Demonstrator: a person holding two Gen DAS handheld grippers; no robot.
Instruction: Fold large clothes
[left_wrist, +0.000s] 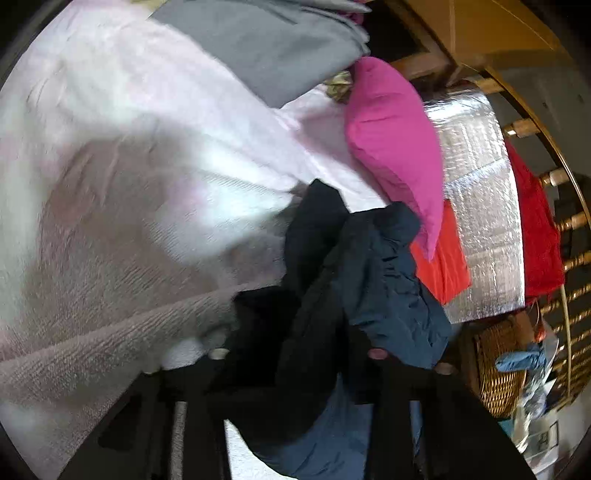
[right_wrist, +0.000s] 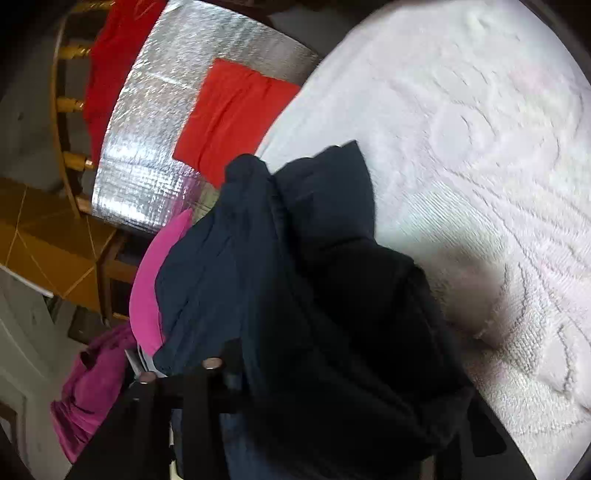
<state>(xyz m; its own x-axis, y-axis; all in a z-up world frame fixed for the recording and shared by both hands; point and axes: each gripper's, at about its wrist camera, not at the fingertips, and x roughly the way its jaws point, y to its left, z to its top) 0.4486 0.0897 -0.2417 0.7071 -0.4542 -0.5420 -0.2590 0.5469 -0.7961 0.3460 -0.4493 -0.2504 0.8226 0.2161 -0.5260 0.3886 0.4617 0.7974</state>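
A pale, textured bedspread (left_wrist: 122, 155) is filling most of both views, spreading from nine to twelve o'clock in the left wrist view and from twelve to four o'clock in the right wrist view (right_wrist: 480, 147). A dark navy garment (left_wrist: 369, 280) is bunching up at the centre of each view, lying on the bedspread and rising in crumpled folds towards the middle (right_wrist: 295, 277). A silver quilted sheet (left_wrist: 476, 206) is showing at three o'clock in the left view and at eleven o'clock in the right view (right_wrist: 147, 122), with an orange-red cloth (right_wrist: 229, 114) lying on it. A bright pink pillow (left_wrist: 391, 140) is leaning at two o'clock in the left view, just beside the navy garment. A grey folded cloth (left_wrist: 266, 40) is sitting at twelve o'clock there. A wicker basket (left_wrist: 498, 365) is standing at four o'clock. The left gripper (left_wrist: 295, 354) is coming in from six o'clock, and its fingers are pinching a fold of the navy garment. The right gripper (right_wrist: 295, 373) is likewise entering from six o'clock, its jaws narrowed around the dark fabric, which is draping over and hiding the far finger.
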